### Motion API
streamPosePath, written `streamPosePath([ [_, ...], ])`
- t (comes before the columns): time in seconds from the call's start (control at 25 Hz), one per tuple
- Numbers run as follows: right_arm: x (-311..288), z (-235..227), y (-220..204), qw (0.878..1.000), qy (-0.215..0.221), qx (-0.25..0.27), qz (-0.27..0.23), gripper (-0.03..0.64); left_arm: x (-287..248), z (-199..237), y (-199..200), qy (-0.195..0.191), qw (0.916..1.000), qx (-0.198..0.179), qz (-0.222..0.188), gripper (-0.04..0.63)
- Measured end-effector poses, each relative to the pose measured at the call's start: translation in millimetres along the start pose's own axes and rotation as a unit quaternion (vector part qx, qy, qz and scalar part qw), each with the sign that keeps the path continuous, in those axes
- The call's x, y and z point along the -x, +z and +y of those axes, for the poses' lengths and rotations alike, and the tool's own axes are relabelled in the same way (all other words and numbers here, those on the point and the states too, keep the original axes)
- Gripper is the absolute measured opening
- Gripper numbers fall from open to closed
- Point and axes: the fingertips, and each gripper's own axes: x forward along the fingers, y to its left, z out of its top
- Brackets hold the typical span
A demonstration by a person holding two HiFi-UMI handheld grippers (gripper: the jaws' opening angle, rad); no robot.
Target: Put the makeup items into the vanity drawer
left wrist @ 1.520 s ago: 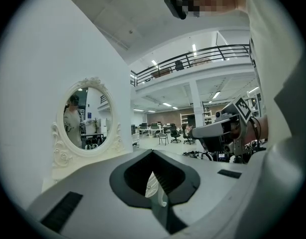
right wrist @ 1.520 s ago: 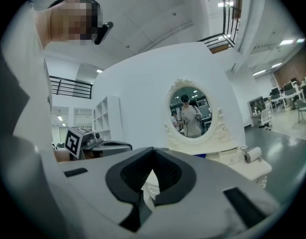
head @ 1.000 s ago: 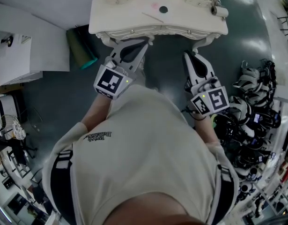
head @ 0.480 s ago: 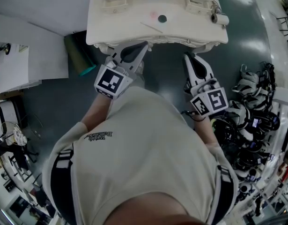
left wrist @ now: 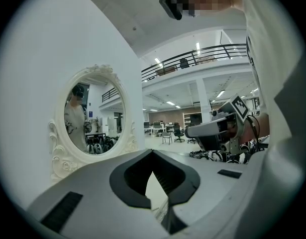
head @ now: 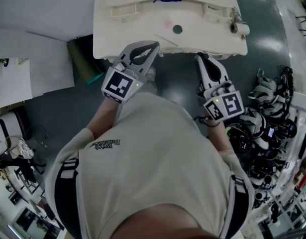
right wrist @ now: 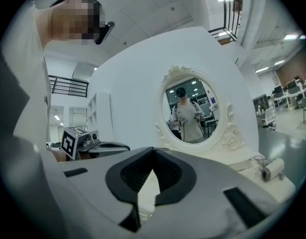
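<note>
White ornate vanity table (head: 118,34) stands straight ahead of both tools, its front edge crosswise to them. The drawer front is hidden under the top. A small dark round item (head: 177,29) sits on the vanity top between and beyond the tips, with no long axis. The grey left gripper (head: 152,46) and the right gripper (head: 198,59) are closed and empty, both aimed at the vanity, the left slightly nearer.

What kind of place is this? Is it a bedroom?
Probably not a bedroom; it looks like a big work hall or lab. The white vanity with its oval mirror stands on a dark floor, there's a railed balcony overhead, and office chairs farther back.
</note>
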Motion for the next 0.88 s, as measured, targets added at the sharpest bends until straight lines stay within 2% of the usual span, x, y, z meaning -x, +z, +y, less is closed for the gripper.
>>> streamPosePath([
  [0.44, -104.2, -24.9, 24.6, 0.999, -0.032, 0.017, -0.002, 0.004, -35.8, 99.5, -5.1, -0.038, 0.9992, -0.006, -0.005, 0.014],
  [0.68, -136.0, -35.5, 35.0, 0.998, -0.050, 0.027, -0.005, 0.004, -50.6, 129.8, -4.5, -0.059, 0.9981, -0.010, -0.015, 0.014],
  [0.88, -149.9, -40.1, 41.2, 0.998, -0.046, 0.041, -0.004, 0.005, -57.1, 144.6, -2.0, -0.052, 0.9984, -0.001, -0.023, 0.014],
])
